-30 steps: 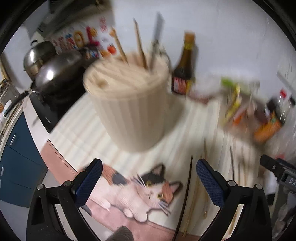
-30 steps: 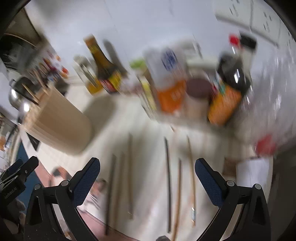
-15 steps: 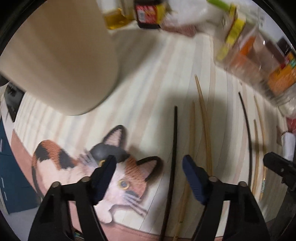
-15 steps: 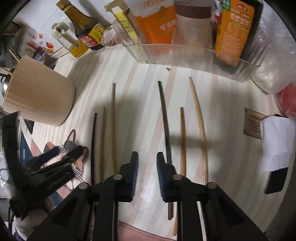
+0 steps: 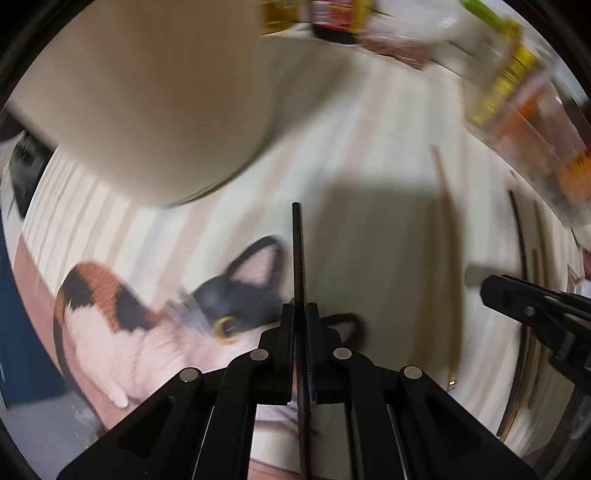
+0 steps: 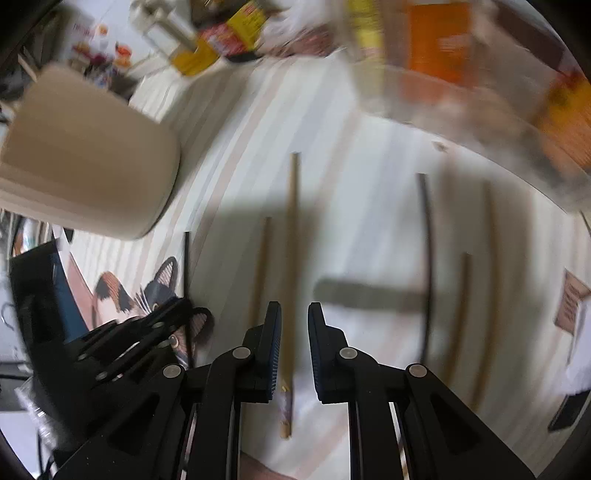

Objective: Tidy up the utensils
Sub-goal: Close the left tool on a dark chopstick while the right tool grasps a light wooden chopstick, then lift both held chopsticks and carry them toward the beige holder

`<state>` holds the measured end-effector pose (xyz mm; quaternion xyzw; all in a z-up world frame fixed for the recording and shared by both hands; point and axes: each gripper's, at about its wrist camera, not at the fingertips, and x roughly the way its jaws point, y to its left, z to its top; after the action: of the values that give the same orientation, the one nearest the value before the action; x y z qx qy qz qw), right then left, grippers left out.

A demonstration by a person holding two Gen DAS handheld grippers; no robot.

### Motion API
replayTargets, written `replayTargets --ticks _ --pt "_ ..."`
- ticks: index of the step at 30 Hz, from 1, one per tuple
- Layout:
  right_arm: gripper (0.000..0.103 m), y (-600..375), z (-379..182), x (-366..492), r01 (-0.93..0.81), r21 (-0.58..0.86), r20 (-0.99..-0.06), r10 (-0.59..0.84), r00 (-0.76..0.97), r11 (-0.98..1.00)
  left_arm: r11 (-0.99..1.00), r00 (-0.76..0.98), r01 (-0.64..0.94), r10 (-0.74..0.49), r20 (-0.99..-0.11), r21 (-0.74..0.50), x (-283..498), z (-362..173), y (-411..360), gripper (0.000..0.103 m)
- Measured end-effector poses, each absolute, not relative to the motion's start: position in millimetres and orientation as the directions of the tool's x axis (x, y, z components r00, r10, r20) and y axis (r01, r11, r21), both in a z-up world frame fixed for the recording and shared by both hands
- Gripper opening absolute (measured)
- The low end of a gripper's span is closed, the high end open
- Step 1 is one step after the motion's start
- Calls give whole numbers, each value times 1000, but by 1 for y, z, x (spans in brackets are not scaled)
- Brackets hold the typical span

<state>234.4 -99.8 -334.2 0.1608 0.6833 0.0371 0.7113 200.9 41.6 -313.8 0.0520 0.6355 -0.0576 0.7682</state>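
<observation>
My left gripper (image 5: 300,314) points down at the mat and is shut on a black chopstick (image 5: 297,251), which runs between the pads. A beige utensil holder (image 5: 147,103) stands just beyond, to the upper left. My right gripper (image 6: 294,306) hangs low over a long wooden chopstick (image 6: 291,221). Its jaws stand a narrow gap apart with the stick between them, and the pads do not press on it. The right wrist view shows the left gripper (image 6: 147,332) at the lower left with the black chopstick (image 6: 186,266).
Several more chopsticks lie on the striped cat mat (image 6: 351,166): a short wooden one (image 6: 262,266), a black one (image 6: 426,258) and wooden ones (image 6: 489,258) to the right. A clear tray of sauce packets (image 6: 461,103) and bottles (image 5: 336,18) line the back.
Both grippers came down close to the mat. The left jaws closed from wide open onto the black chopstick. The right jaws narrowed, then shifted left over the long wooden chopstick.
</observation>
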Motion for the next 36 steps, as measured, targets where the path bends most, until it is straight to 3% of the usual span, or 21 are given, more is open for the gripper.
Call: replayTargets --ticks 4,7,19,36 --pt "16 -76 -351 239 90 196 -980 196 3 976 995 182 103 -7 -983 12 194 -312 59 3" --pt "7 -68 -348 231 31 133 -991 133 3 991 995 180 95 0 -984 17 185 -311 65 3" --pt "7 -102 -342 139 22 111 -988 112 -102 994 987 133 163 -15 -991 7 134 -318 62 3" --pt "8 -94 -351 171 11 38 -986 39 -161 999 986 125 167 -14 -992 8 140 -316 64 4"
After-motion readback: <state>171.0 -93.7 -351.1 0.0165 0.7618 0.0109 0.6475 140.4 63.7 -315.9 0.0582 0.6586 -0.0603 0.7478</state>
